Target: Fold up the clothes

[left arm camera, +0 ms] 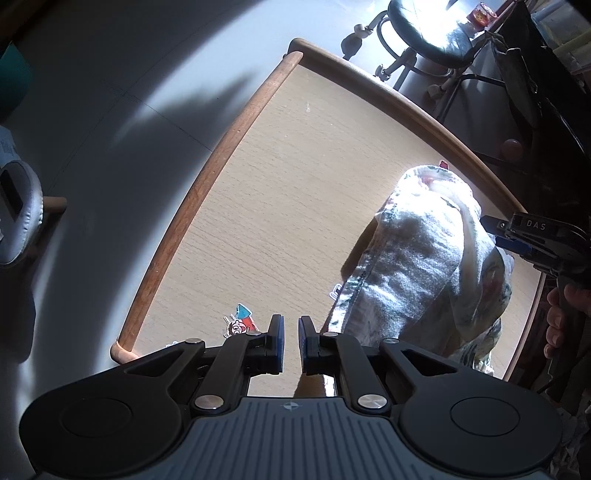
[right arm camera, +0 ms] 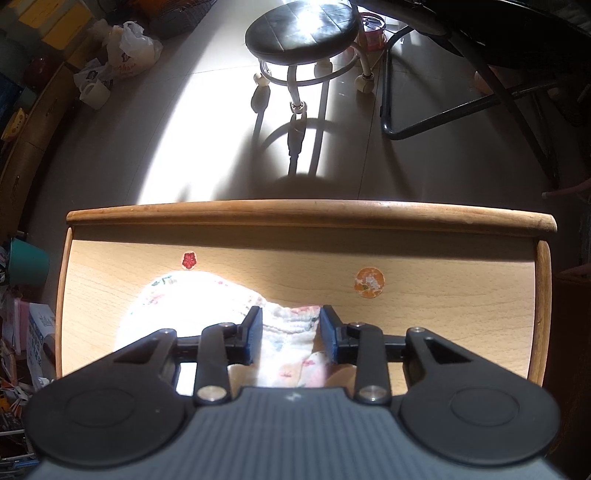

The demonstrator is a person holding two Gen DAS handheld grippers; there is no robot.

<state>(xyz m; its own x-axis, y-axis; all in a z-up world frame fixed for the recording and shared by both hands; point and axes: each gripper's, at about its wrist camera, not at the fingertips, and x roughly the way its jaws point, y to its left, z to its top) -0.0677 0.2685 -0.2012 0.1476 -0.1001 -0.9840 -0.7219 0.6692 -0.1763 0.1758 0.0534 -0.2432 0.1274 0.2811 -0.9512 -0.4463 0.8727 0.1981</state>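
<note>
A light floral garment (left arm camera: 417, 258) lies bunched lengthwise on the right side of a small wooden table (left arm camera: 277, 184). My left gripper (left arm camera: 291, 332) hangs over bare wood to its left, pointing straight down. Its jaws stand a narrow gap apart with nothing between them. My right gripper (left arm camera: 493, 232) reaches in from the right at the cloth's far end. In the right wrist view, a raised fold of the garment (right arm camera: 177, 314) fills the space between the jaws of that gripper (right arm camera: 290, 328). Both blue pads (right arm camera: 255, 332) touch the fold.
The table (right arm camera: 443, 295) has a raised wooden rim (right arm camera: 295, 212) and bears cartoon (left arm camera: 242, 325), red flower (right arm camera: 189, 260) and orange (right arm camera: 369, 282) stickers. Beyond it stand a black wheeled stool (right arm camera: 301, 33) and a black chair frame (right arm camera: 443, 118). A person's hand (left arm camera: 561, 314) holds the right gripper.
</note>
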